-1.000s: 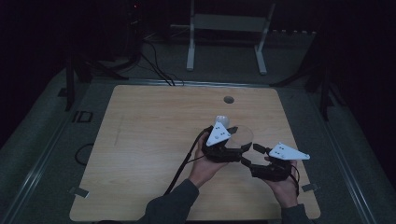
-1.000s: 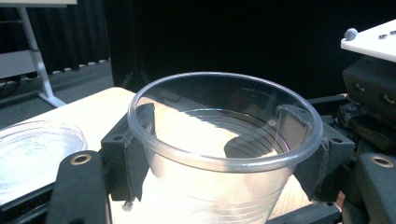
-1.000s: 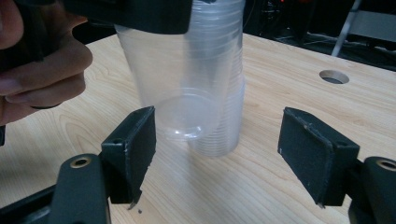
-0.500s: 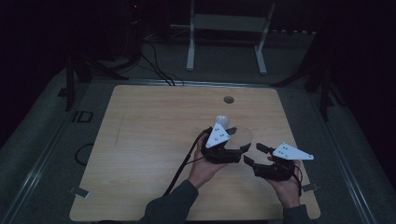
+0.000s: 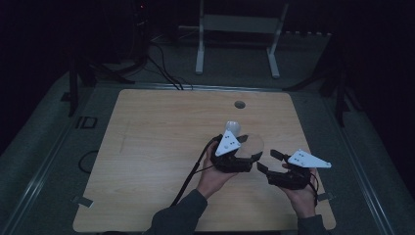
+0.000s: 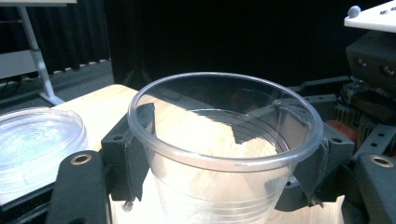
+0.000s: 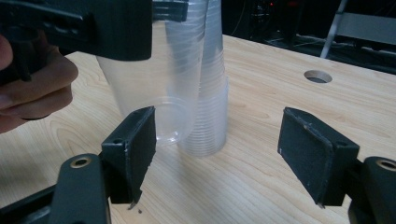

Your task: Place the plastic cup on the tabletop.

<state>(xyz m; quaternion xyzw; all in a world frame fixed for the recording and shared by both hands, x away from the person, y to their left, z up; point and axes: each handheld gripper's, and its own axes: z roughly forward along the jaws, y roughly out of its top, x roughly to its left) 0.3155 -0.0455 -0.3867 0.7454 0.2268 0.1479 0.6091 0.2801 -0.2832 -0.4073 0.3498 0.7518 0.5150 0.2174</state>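
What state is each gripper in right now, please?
Left gripper: closed on a clear plastic cup.
Right gripper: open, holding nothing.

Both grippers are black, blocky tools. The left gripper (image 5: 249, 147) carries a pale grey three-cornered plate dotted with small dark screws on top, and a black cable trails from its rear. The right gripper (image 5: 269, 160) bears a similar plate. Seen from the right gripper view, each of its jaws is a matt black slab with a rough, chipped inner edge, bolted to an arm by a brass-ringed screw hole. The person wears dark grey sleeves (image 5: 178, 215).
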